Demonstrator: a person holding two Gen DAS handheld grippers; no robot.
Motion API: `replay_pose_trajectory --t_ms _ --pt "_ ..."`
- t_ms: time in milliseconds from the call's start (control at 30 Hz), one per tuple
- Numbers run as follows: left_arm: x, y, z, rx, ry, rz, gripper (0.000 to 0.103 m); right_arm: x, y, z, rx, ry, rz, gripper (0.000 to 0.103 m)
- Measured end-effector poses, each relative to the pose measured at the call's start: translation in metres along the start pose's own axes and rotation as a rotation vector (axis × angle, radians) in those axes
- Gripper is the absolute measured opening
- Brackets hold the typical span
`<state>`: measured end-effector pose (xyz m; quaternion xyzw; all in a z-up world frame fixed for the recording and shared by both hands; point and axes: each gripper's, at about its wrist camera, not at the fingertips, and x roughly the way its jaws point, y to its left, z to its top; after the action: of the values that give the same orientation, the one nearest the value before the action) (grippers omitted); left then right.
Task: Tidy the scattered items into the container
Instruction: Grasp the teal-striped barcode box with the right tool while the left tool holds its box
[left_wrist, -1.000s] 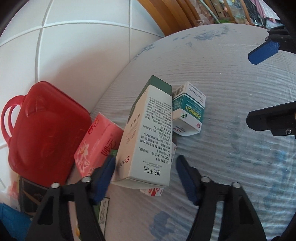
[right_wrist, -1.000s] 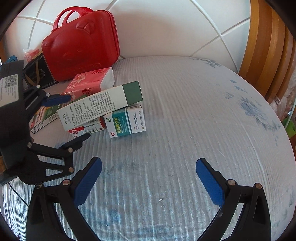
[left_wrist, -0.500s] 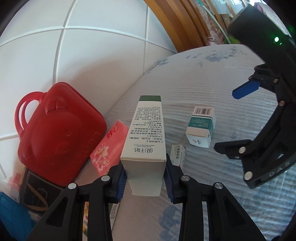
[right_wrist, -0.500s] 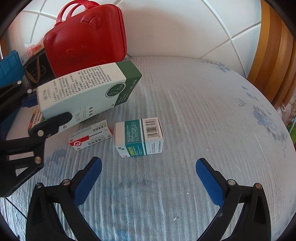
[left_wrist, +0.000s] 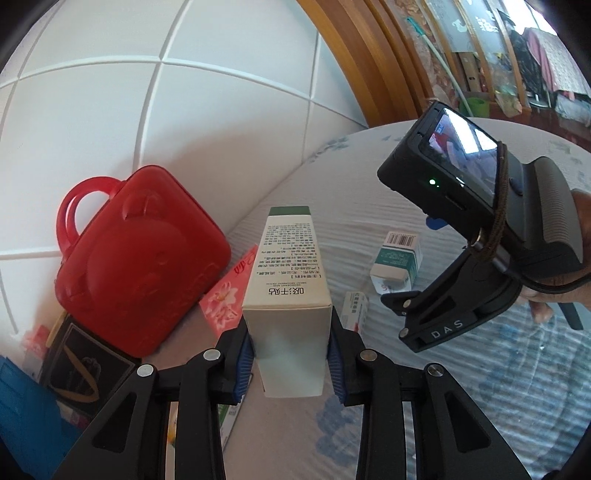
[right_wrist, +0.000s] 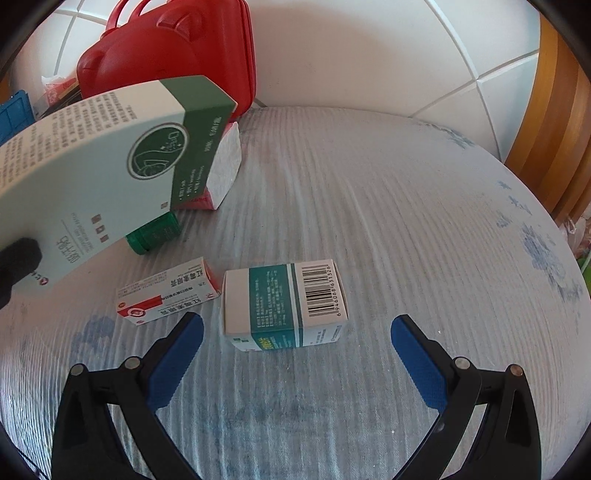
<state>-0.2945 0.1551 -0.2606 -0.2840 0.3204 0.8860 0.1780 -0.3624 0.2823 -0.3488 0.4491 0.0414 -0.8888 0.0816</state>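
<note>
My left gripper (left_wrist: 290, 354) is shut on a tall white box with a green end (left_wrist: 288, 273), lifted off the bed; the same white and green box (right_wrist: 110, 166) fills the upper left of the right wrist view. My right gripper (right_wrist: 295, 354) is open, low over the bedspread, with a teal and white box (right_wrist: 284, 306) just ahead between its fingers, untouched. A small red and white box (right_wrist: 166, 291) lies to its left. The red carry case (left_wrist: 136, 258) stands shut against the wall.
A pink and white packet (right_wrist: 221, 166) and a green cap (right_wrist: 153, 234) lie near the case. A dark box (left_wrist: 85, 373) and a blue crate (left_wrist: 22, 406) sit at the left. The white tiled wall (left_wrist: 184, 110) and a wooden frame (right_wrist: 546, 122) bound the bed.
My left gripper closed on the white and green box and lifted it off the pile. My right gripper moved in toward the teal box, which rolled barcode side up.
</note>
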Motion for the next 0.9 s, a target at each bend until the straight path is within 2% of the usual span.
replay_pose_trajectory --t_ms 33,67,100,133,533,900 --pt "-0.001 0.0 -0.001 0.0 0.0 0.0 0.033 0.001 0.0 0.001 0.003 0.005 -0.002 0.102" --pt "-0.002 0.0 -0.002 0.001 -0.001 0.001 0.033 0.001 0.0 0.001 0.005 0.007 -0.002 0.092" --pt "-0.003 0.0 -0.002 0.001 -0.002 0.002 0.033 -0.001 0.001 0.002 0.005 0.006 -0.002 0.065" --pt "-0.003 0.0 -0.002 -0.001 -0.003 0.005 0.033 -0.002 0.002 0.003 0.003 0.006 -0.008 0.058" --pt "-0.025 0.003 0.0 -0.024 -0.007 0.015 0.033 -0.044 0.007 0.005 0.019 -0.015 0.005 0.058" --pt "-0.081 0.01 0.021 -0.065 -0.063 0.016 0.033 -0.125 0.009 0.002 0.044 -0.036 -0.024 0.058"
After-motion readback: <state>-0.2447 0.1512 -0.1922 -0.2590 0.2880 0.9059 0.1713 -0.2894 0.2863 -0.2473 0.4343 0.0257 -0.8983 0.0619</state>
